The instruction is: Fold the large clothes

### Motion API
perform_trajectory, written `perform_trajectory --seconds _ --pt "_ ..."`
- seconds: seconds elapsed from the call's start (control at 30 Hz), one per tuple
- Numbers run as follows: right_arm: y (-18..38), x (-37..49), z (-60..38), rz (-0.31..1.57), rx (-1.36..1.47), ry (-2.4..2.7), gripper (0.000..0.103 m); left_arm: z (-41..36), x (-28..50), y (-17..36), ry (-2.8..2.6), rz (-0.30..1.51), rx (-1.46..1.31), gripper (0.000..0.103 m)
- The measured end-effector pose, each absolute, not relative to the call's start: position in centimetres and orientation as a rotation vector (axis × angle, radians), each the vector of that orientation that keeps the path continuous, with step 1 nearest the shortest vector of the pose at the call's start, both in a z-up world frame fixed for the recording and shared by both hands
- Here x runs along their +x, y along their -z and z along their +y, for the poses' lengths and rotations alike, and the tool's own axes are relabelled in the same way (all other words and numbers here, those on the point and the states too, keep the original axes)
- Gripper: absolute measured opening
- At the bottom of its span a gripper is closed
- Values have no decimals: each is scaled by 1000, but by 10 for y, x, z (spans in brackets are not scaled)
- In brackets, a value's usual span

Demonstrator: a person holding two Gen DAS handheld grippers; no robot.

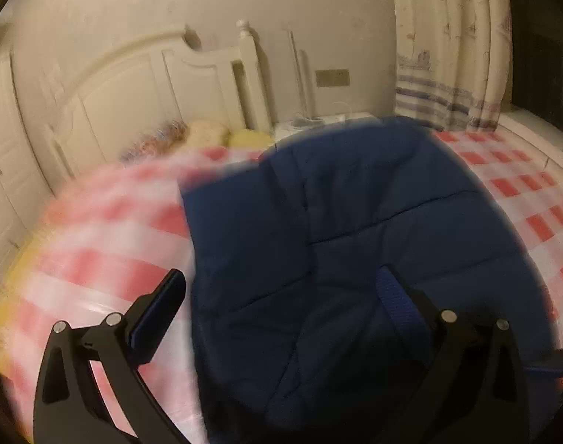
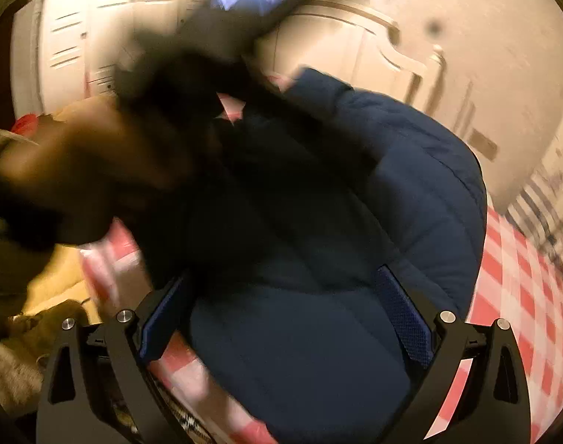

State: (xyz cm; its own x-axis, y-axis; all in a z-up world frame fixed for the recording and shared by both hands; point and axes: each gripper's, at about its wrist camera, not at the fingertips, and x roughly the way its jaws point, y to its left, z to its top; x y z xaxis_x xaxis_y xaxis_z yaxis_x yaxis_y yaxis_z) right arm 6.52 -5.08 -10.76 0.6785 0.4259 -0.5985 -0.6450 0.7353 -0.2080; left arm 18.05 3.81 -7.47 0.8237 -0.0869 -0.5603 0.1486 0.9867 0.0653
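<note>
A dark blue quilted jacket (image 1: pixel 355 229) lies spread on the bed, over a red-and-white checked sheet (image 1: pixel 107 244).

My left gripper (image 1: pixel 281 296) is spread wide above it. The jacket's left edge runs up between my two fingers: the left finger hangs over the checked sheet, just beside that edge, and the right finger is over the blue padding. Whether either tip touches the cloth I cannot tell; the view is blurred.

My right gripper (image 2: pixel 285 288) is also wide apart. Most of the gap between its fingers is filled by the jacket (image 2: pixel 392 192), which bulges up ahead of the tips. The left finger sits at the jacket's near edge, where the sheet (image 2: pixel 518 288) shows beneath, and the right finger is against the blue fabric. Nothing is pinched in either gripper.

A white headboard (image 1: pixel 140 88) stands behind the bed, with a striped curtain (image 1: pixel 448 55) to the right.
</note>
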Motion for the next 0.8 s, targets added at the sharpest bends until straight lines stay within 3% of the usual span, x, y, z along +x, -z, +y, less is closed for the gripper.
perform_trajectory --seconds 0.1,0.3,0.43,0.53,0.63,0.7,0.8 --pt "94 58 -63 557 -418 -667 96 73 185 85 158 635 -85 101" --pt "43 110 -129 494 -165 -568 95 79 188 90 190 652 -126 101" --pt "18 188 -159 530 -6 -487 70 82 191 90 194 657 -138 101" --pt "11 260 -154 590 11 -433 68 78 192 87 184 653 -125 101" --pt "35 321 -140 716 3 -410 68 78 191 87 188 657 -131 101" --pt "81 365 -125 924 -27 -419 70 80 193 87 179 665 -141 101" --pt "104 382 -114 969 -57 -407 74 83 199 88 179 692 -162 101"
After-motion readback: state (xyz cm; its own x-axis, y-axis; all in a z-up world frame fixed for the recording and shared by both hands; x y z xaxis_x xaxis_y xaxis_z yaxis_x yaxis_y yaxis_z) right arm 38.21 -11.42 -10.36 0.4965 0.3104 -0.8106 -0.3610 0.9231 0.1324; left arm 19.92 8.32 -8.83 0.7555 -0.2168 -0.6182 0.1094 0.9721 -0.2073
